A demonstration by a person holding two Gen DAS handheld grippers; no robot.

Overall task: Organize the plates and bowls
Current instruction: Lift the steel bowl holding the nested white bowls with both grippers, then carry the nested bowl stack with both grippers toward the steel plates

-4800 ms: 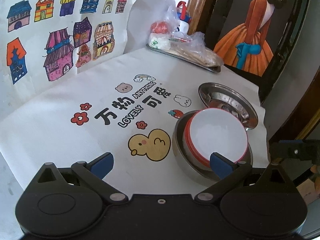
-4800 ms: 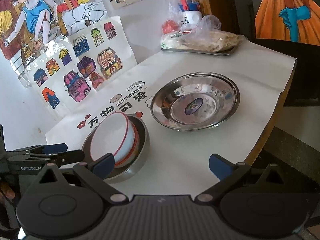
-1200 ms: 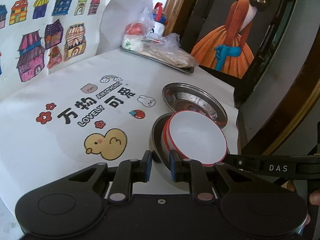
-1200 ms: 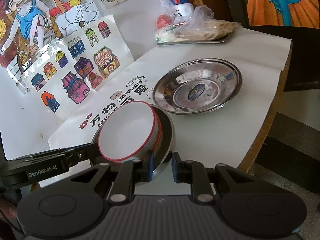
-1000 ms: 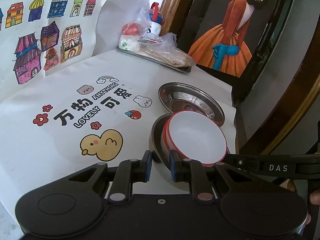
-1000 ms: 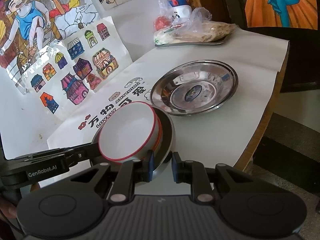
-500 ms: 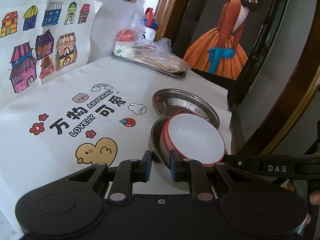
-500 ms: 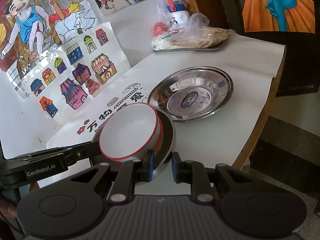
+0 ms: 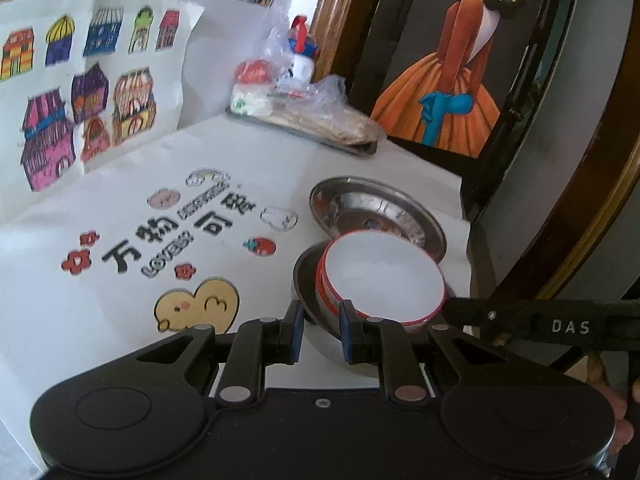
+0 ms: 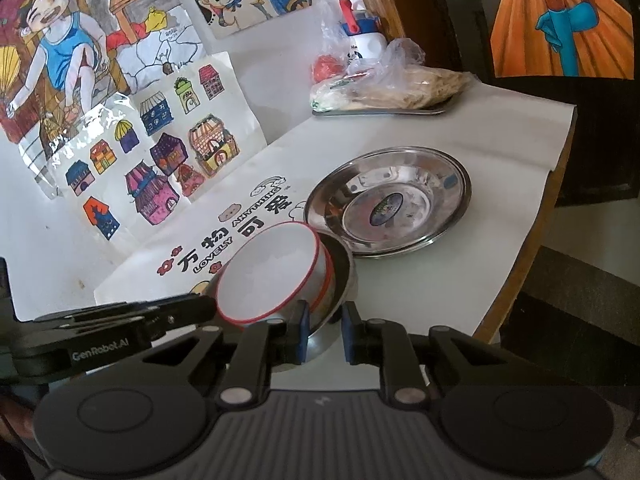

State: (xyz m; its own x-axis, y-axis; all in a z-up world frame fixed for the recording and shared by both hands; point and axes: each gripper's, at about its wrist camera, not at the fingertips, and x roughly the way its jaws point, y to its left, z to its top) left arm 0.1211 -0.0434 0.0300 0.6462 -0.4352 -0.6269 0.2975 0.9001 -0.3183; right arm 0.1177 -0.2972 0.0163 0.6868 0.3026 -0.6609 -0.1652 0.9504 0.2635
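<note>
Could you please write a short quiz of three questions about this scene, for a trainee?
1. True or false: the white bowls sit inside the steel plate that both grippers clamp.
2. What lies beyond the held stack on the table?
A. a second steel plate
B. a glass cup
C. a wooden spoon
3. Fill in: the left gripper and the right gripper each pinch the plate by its ____.

Key: 1 true; 2 A; 3 rim.
</note>
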